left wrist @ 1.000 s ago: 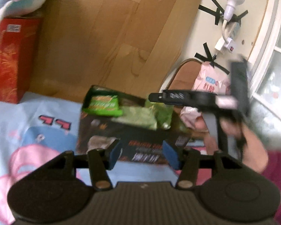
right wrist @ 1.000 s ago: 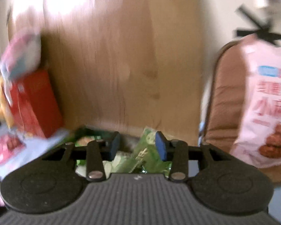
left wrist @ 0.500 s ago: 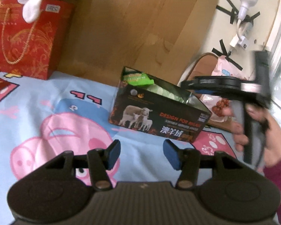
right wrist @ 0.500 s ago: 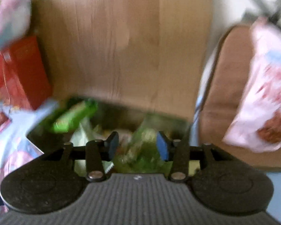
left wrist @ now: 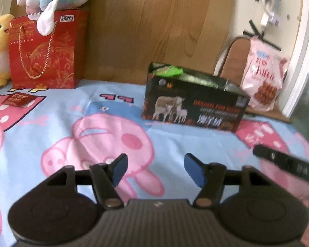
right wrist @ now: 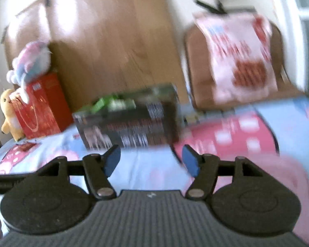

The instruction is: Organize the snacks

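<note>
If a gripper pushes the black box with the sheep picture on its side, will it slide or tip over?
The black box is long and low and lies flat on the cartoon bedsheet, so it probably slides rather than tips. The soft cloth may bunch and drag under it. It looks like thin cardboard, open-topped, with green snack packets inside, so it is likely light, and its walls may flex if squeezed.

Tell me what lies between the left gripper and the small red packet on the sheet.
Nothing visible. The left gripper is open and empty, and only bare cartoon-print sheet runs from it to the small red packet at far left. The black snack box stands off to the right, clear of that path.
</note>
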Motion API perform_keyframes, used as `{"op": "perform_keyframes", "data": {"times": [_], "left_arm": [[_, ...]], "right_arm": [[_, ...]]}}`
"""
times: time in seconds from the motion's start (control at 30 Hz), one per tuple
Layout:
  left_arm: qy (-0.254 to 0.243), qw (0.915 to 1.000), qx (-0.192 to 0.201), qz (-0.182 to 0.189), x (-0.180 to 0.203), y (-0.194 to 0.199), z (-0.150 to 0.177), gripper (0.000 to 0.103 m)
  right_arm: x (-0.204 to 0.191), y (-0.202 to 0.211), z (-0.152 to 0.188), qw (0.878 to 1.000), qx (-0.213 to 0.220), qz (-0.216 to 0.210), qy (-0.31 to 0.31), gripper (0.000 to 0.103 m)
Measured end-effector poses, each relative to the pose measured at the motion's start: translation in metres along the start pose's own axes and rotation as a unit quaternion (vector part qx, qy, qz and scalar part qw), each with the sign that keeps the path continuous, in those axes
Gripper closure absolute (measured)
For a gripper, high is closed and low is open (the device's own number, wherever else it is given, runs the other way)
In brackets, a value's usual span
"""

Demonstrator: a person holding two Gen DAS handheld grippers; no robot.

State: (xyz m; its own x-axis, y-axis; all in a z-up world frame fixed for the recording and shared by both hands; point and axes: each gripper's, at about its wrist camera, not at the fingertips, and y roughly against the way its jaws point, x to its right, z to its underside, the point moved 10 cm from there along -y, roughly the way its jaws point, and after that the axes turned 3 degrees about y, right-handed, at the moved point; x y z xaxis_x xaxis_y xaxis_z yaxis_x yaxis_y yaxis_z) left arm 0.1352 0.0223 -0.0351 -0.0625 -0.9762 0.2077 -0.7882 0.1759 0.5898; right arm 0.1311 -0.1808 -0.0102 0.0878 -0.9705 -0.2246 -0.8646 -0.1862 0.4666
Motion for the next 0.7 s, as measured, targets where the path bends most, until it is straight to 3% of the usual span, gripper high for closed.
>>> {"op": "perform_keyframes", "data": {"times": [0.07, 0.13, 0.2, 0.53, 0.7], "left_arm": [[-0.009, 0.9995, 0.003, -0.03, -0.003, -0.004, 0.007, 0.021], [-0.009, 0.999, -0.006, -0.043, -0.005, -0.011, 0.016, 0.02], [-0.019, 0.9982, -0.001, -0.057, -0.005, -0.01, 0.017, 0.018], [-0.029, 0.9948, 0.016, -0.097, -0.007, -0.004, 0.015, 0.011], [-0.045, 0.9928, 0.03, -0.107, -0.004, -0.001, 0.014, 0.002]], "right_arm": [[0.002, -0.001, 0.018, 1.0, -0.022, 0.004, -0.015, 0.034], [-0.003, 0.005, 0.022, 1.0, -0.011, -0.004, -0.017, 0.033], [-0.008, 0.008, 0.021, 1.0, 0.002, -0.001, -0.009, 0.022], [-0.012, 0.013, 0.026, 1.0, 0.007, -0.015, -0.008, 0.019], [-0.014, 0.018, 0.025, 1.0, 0.019, -0.021, -0.005, 0.016]]}}
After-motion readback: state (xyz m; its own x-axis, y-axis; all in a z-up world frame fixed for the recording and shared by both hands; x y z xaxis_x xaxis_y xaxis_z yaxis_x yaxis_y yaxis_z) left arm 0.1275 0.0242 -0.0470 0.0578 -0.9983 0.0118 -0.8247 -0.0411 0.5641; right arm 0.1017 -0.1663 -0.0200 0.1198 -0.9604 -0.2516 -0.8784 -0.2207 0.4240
